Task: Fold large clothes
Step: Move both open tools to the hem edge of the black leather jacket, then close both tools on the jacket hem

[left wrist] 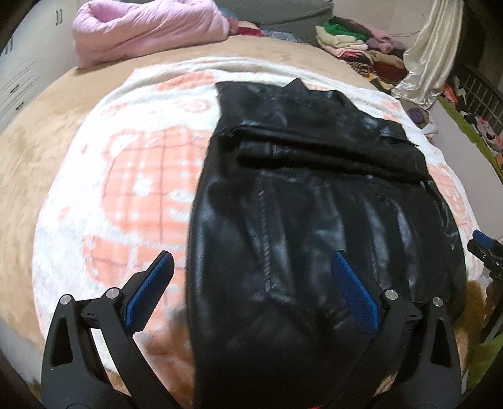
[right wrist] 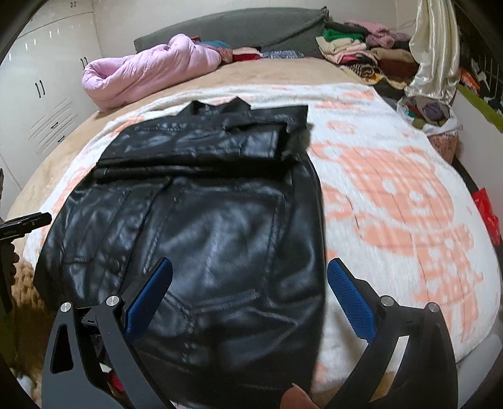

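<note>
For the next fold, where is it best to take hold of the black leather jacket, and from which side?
Probably at the near hem of the black leather jacket, one corner per claw. The sleeves already lie folded across its far part, so the near edge is the free one. The left claw and right claw hover open over it; come from the near side.

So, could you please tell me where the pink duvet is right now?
The pink duvet lies bundled at the far left of the bed in both views, beyond the black leather jacket.

We lose the black jacket's (left wrist: 283, 220) near hem below the bottom edge in both views; the blanket's (right wrist: 393, 195) pattern smears with blur.
</note>
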The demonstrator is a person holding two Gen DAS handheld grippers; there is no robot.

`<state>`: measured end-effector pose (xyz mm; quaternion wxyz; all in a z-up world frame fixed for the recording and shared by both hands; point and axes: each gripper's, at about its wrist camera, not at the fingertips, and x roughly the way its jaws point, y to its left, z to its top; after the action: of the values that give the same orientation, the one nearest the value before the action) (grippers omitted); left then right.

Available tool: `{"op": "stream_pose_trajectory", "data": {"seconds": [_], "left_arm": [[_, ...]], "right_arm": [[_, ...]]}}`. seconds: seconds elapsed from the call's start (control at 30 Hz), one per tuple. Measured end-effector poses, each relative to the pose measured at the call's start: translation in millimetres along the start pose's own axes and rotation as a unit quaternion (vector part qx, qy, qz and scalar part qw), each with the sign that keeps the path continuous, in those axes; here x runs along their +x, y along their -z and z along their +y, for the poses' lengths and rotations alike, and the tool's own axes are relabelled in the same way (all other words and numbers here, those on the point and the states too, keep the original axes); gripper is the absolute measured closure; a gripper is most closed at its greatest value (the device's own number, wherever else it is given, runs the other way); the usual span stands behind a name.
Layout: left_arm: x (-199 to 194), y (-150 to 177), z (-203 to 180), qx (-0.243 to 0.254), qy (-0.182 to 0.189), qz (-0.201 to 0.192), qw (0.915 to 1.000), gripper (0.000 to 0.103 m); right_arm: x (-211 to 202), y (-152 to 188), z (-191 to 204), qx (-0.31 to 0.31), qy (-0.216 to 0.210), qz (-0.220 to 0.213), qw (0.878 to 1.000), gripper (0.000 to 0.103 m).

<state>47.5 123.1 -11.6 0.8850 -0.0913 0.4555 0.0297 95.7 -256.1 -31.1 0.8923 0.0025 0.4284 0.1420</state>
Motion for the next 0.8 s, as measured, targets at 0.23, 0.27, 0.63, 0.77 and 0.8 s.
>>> {"op": "stream_pose_trajectory", "data": {"seconds": [0.23, 0.27, 0.63, 0.77, 0.8], "left_arm": [[-2, 22, 23, -0.015, -0.006, 0.024, 0.9996, 0.010], [-2, 26, 26, -0.017, -0.003, 0.029, 0.9994, 0.010], [-6, 58, 41, -0.054, 0.066, 0.057, 0.9947, 0.045], [-5, 68, 39, -0.057, 0.083, 0.072, 0.9922, 0.048], [-5, 71, 38, -0.057, 0.090, 0.076, 0.9914, 0.048]], "right_arm": [[-2, 23, -14, 0.014, -0.005, 0.021, 1.000, 0.005], [-3, 24, -15, 0.015, -0.006, 0.023, 1.000, 0.005], [-5, 50, -28, 0.018, -0.016, 0.062, 0.998, 0.005], [-5, 55, -29, 0.017, -0.026, 0.079, 0.996, 0.005], [-4, 56, -29, 0.018, -0.032, 0.084, 0.996, 0.005]]}}
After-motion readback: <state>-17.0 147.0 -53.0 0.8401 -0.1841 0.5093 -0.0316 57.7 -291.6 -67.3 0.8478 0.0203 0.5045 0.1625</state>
